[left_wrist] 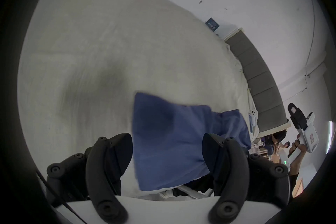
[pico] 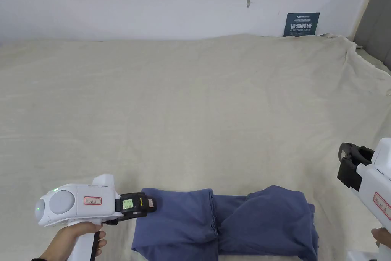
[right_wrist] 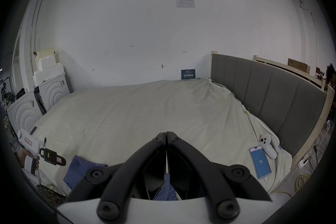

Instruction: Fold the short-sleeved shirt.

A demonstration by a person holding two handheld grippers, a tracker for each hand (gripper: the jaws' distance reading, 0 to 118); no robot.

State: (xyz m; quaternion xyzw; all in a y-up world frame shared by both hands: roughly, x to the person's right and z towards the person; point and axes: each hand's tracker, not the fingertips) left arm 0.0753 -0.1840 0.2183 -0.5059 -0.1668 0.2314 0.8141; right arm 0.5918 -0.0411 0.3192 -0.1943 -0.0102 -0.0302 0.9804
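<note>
**Folded shirt at the bed's near edge**

Left gripper [left_wrist: 166, 152], jaws spread wide, hovers at the left end of the folded blue short-sleeved shirt [pico: 225, 225], gripping nothing. Right gripper [right_wrist: 166, 134] has its jaws pressed together and empty, raised off to the shirt's right. That shirt lies bunched on the cream bedsheet [pico: 191, 112], along the bed's near edge.

Blue short-sleeved shirt [pico: 229, 223], folded, rumpled, lying on bed's near edge
</note>
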